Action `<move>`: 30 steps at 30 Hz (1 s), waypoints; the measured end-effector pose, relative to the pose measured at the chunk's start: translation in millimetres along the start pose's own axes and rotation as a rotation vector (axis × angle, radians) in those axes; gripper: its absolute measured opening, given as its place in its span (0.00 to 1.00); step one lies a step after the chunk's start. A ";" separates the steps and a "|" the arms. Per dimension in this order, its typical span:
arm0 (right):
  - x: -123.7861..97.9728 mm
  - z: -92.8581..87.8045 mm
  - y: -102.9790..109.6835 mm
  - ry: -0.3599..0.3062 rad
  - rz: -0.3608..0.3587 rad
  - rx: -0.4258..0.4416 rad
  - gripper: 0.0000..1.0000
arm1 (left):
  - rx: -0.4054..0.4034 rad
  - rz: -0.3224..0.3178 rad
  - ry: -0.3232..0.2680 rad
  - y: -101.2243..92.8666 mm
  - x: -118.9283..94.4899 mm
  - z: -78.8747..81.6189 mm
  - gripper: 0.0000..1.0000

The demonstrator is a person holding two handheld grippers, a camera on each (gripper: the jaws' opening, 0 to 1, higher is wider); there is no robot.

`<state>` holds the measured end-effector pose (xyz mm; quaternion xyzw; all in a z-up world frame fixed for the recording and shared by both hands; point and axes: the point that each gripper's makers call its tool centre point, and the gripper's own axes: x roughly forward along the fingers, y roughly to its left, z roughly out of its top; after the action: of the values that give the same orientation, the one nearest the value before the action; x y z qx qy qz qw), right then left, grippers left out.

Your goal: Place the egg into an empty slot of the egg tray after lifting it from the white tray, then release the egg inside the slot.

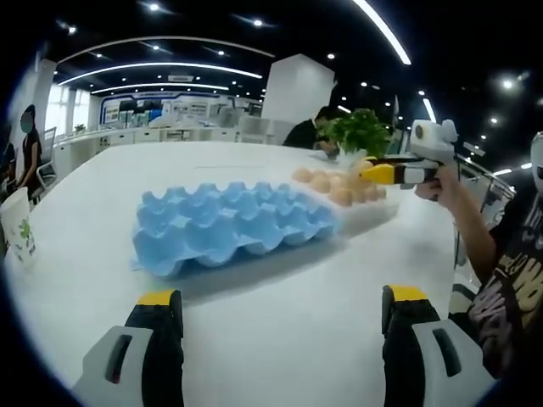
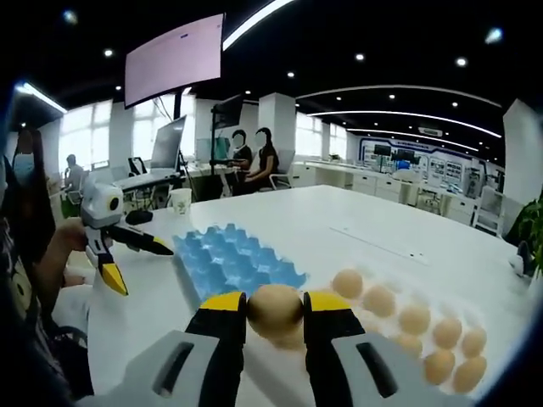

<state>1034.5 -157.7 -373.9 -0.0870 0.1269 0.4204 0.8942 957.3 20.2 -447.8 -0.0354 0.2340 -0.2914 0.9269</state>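
Note:
A blue egg tray (image 1: 233, 225) with empty slots lies on the white table, seen again as the blue egg tray (image 2: 235, 260) in the right gripper view. Behind it several tan eggs (image 1: 335, 184) rest on a white tray (image 1: 373, 212); the same eggs (image 2: 416, 320) lie at the lower right of the right gripper view. My right gripper (image 2: 275, 315) is shut on one egg (image 2: 275, 310), held above the table between the two trays; it shows as the right gripper (image 1: 383, 173) over the eggs. My left gripper (image 1: 280, 309) stands open, with nothing between its jaws, in front of the blue tray.
A potted green plant (image 1: 361, 131) stands behind the white tray. A white bag (image 1: 19, 233) stands at the table's left edge. A paper cup (image 2: 179, 201) stands on the far side. People sit at desks around the room.

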 end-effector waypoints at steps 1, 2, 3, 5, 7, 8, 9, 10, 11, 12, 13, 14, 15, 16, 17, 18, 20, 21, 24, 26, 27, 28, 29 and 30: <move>1.4 0.2 2.4 0.000 0.005 0.000 0.27 | 0.000 0.000 0.001 0.1 0.2 -0.3 1.00; 2.6 0.0 3.9 0.000 0.011 -0.001 0.27 | 0.001 0.000 0.003 0.0 0.4 -0.7 1.00; 4.3 -0.6 6.5 0.003 0.021 -0.004 0.27 | 0.001 0.000 0.004 -0.1 0.7 -1.2 1.00; 7.2 -1.5 9.6 0.006 0.029 -0.006 0.27 | 0.001 0.000 0.006 -0.5 1.2 -2.0 1.00; 11.1 -3.1 13.9 0.011 0.040 -0.009 0.27 | 0.001 -0.001 0.008 -1.0 1.8 -2.8 1.00; 13.1 -4.0 17.9 0.013 0.049 -0.010 0.27 | 0.000 -0.001 0.008 -1.2 2.1 -3.1 1.00; 14.5 -4.5 20.1 0.014 0.055 -0.011 0.27 | 0.000 -0.002 0.009 -1.5 2.1 -3.3 1.00; 17.0 -5.5 23.1 0.019 0.065 -0.012 0.27 | 0.000 -0.004 0.009 -1.9 2.2 -3.6 1.00; 18.8 -5.6 23.9 0.018 0.069 -0.012 0.27 | 0.000 -0.004 0.009 -2.0 2.2 -3.6 1.00; 20.1 -5.7 24.5 0.019 0.072 -0.012 0.27 | 0.000 -0.004 0.009 -2.1 2.2 -3.6 1.00; 22.4 -6.1 26.7 0.021 0.080 -0.013 0.27 | 0.001 -0.005 0.009 -2.4 2.2 -3.7 1.00; 23.9 -6.3 27.9 0.021 0.084 -0.013 0.27 | 0.001 -0.005 0.010 -2.4 2.2 -3.7 1.00; 25.9 -6.3 30.3 0.020 0.088 -0.013 0.27 | 0.002 -0.005 0.011 -2.5 2.2 -4.0 1.00; 27.2 -6.7 32.5 0.021 0.093 -0.012 0.27 | 0.001 -0.005 0.011 -2.4 2.2 -4.1 1.00; 28.8 -7.0 33.7 0.022 0.098 -0.011 0.27 | 0.001 -0.005 0.010 -2.5 2.1 -4.2 1.00; 31.0 -7.4 34.1 0.024 0.102 -0.010 0.27 | 0.001 -0.006 0.010 -2.5 2.1 -4.2 1.00; 35.6 -9.2 37.7 0.030 0.113 -0.012 0.27 | 0.000 -0.007 0.010 -2.7 2.2 -4.5 1.00; 37.2 -10.1 39.3 0.033 0.117 -0.013 0.27 | 0.000 -0.007 0.010 -2.7 2.4 -4.7 1.00; 43.0 -14.0 46.7 0.046 0.139 -0.013 0.27 | -0.002 -0.008 0.012 -2.7 2.6 -5.4 1.00; 45.4 -15.9 50.1 0.050 0.149 -0.013 0.27 | -0.003 -0.009 0.012 -2.7 2.5 -5.6 1.00; 46.5 -17.1 51.8 0.054 0.154 -0.015 0.27 | -0.003 -0.009 0.012 -2.5 2.4 -5.6 1.00; 48.4 -18.9 54.2 0.060 0.158 -0.016 0.28 | -0.007 -0.011 0.009 -2.5 2.0 -5.0 1.00; 49.3 -19.8 55.1 0.063 0.161 -0.017 0.28 | -0.008 -0.012 0.005 -2.6 1.8 -4.0 1.00; 50.0 -20.8 56.0 0.066 0.163 -0.016 0.28 | -0.009 -0.012 0.002 -2.5 1.7 -3.3 1.00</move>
<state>1018.8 -91.3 -411.5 -0.0974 0.1595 0.4896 0.8517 955.7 17.4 -450.9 -0.0408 0.2359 -0.2961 0.9247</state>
